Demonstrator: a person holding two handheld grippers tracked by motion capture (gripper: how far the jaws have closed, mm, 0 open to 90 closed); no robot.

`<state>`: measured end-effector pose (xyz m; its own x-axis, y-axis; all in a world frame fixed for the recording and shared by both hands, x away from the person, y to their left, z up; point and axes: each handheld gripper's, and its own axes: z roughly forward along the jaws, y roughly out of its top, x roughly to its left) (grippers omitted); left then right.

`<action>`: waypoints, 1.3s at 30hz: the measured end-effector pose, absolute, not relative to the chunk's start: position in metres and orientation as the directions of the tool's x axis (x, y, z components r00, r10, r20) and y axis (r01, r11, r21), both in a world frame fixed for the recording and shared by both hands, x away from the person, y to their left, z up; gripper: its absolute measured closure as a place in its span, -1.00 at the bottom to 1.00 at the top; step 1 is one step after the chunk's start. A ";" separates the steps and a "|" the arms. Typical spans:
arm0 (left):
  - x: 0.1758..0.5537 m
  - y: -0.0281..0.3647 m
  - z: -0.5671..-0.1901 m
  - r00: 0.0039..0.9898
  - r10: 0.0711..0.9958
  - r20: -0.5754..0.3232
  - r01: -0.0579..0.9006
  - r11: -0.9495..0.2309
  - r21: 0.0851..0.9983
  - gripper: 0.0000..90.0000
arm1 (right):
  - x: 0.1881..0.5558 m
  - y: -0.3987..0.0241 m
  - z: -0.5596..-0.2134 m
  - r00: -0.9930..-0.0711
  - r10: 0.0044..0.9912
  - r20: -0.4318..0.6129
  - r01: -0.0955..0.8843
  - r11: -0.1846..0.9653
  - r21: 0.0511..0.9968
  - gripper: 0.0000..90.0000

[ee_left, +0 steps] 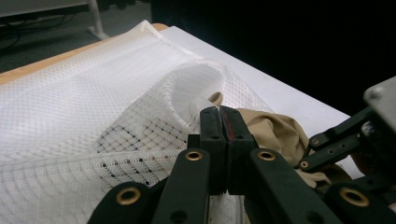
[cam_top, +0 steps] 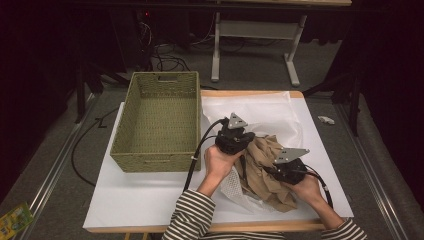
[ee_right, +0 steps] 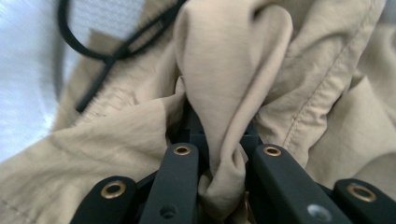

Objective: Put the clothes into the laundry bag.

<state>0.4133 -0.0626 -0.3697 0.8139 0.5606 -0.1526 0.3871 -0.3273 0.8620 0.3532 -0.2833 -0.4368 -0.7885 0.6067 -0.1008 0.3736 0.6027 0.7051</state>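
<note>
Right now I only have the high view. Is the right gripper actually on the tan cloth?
Observer: Yes. In the right gripper view a fold of the tan cloth is pinched between the right gripper fingers.
Operator: And the left one?
Observer: The left gripper is shut, its fingers pressed together at the edge of the white mesh bag.
Operator: Mesh caught in them?
Observer: Cannot tell; the mesh curls up right behind the fingertips, and the tan cloth pokes out beside them.
</note>
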 end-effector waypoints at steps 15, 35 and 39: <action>0.404 -0.054 -0.360 0.837 0.513 -0.187 0.363 -0.266 0.893 0.98 | 0.394 -0.254 -0.430 -0.706 0.681 -0.196 0.373 0.592 0.715 0.87; 0.406 -0.054 -0.366 0.821 0.548 -0.159 0.369 -0.297 0.881 0.98 | 0.362 -0.327 -0.404 -0.592 0.797 -0.115 0.396 0.413 0.820 -0.11; 0.407 -0.054 -0.366 0.821 0.548 -0.162 0.371 -0.295 0.881 0.98 | 0.377 -0.338 -0.420 -0.571 0.819 -0.056 0.478 0.387 0.789 -0.19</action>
